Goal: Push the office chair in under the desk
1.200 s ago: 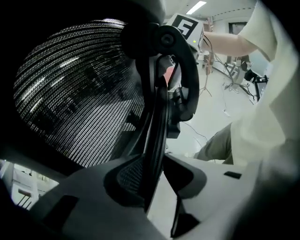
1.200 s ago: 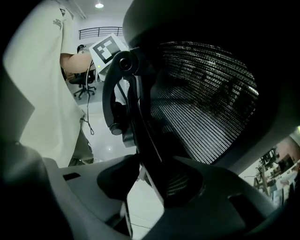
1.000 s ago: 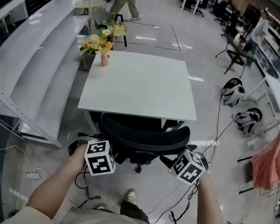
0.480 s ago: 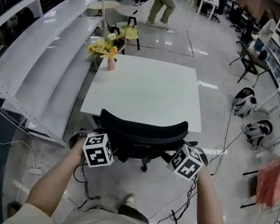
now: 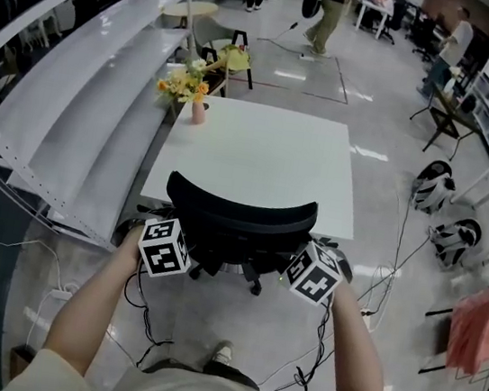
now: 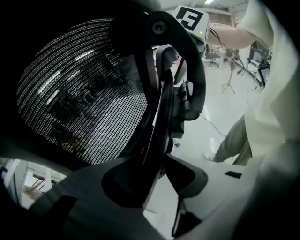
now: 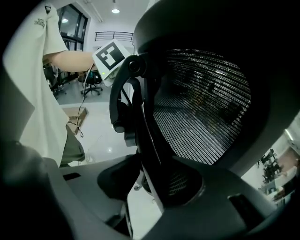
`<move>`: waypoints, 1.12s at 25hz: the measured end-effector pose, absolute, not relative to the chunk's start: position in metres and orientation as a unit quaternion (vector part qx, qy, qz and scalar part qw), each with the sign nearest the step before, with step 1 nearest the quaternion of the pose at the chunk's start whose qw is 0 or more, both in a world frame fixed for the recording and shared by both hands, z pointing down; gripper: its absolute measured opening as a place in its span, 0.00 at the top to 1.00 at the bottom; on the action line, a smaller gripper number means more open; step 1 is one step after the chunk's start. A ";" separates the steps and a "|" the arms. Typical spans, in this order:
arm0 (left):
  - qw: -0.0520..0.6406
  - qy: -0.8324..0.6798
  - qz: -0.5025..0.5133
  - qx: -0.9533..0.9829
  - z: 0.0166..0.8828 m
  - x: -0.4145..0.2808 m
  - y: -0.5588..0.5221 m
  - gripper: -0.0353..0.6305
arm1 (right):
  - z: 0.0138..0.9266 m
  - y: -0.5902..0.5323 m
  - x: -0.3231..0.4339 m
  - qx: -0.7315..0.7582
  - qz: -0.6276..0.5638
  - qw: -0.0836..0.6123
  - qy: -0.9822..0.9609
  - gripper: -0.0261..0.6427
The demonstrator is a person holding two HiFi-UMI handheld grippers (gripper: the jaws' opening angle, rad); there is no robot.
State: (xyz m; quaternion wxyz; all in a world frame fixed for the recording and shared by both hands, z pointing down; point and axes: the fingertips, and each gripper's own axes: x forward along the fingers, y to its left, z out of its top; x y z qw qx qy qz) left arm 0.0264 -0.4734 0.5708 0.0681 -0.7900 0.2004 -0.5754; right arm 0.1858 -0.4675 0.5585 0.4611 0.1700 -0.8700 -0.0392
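Note:
The black mesh office chair (image 5: 240,215) stands at the near edge of the white desk (image 5: 260,151), its seat hidden beneath the desktop and backrest. My left gripper (image 5: 174,241) clamps the backrest's left rim, and my right gripper (image 5: 303,267) clamps the right rim. In the left gripper view the backrest frame (image 6: 157,131) runs between the jaws of the left gripper (image 6: 157,176); these jaws are opening, though the pads still touch the frame. In the right gripper view the frame (image 7: 145,136) sits pressed between the jaws of the right gripper (image 7: 145,180).
A vase of yellow flowers (image 5: 187,90) stands on the desk's far left corner. Long white shelving (image 5: 66,109) runs along the left. Cables (image 5: 367,290) trail on the floor right of the chair, with two helmets (image 5: 434,187) beyond. A person (image 5: 331,3) walks at the back.
The chair has rolled forward toward the desk, and its backrest now overlaps the desk's near edge. Both grippers moved forward with it. The person at the back walked to the right.

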 end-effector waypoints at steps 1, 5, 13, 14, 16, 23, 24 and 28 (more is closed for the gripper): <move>0.067 0.203 -0.577 -0.788 0.571 0.025 -0.477 0.71 | 0.559 -0.471 0.185 0.171 -0.041 0.460 -0.870 0.74; 0.070 0.217 -0.579 -0.783 0.571 0.023 -0.491 0.71 | 0.559 -0.485 0.183 0.176 -0.050 0.458 -0.870 0.73; 0.070 0.240 -0.582 -0.774 0.572 0.019 -0.512 0.69 | 0.558 -0.505 0.179 0.180 -0.058 0.451 -0.872 0.73; 0.067 0.242 -0.584 -0.772 0.572 0.017 -0.515 0.69 | 0.557 -0.506 0.177 0.182 -0.061 0.449 -0.873 0.73; 0.059 0.242 -0.588 -0.770 0.571 0.012 -0.520 0.68 | 0.556 -0.507 0.171 0.187 -0.067 0.448 -0.872 0.73; 0.060 0.242 -0.590 -0.768 0.571 0.007 -0.524 0.68 | 0.557 -0.510 0.165 0.195 -0.065 0.447 -0.871 0.73; 0.063 0.244 -0.589 -0.768 0.571 0.007 -0.525 0.68 | 0.557 -0.510 0.165 0.197 -0.067 0.446 -0.871 0.73; 0.069 0.245 -0.583 -0.772 0.570 0.006 -0.523 0.68 | 0.556 -0.510 0.163 0.208 -0.070 0.439 -0.871 0.72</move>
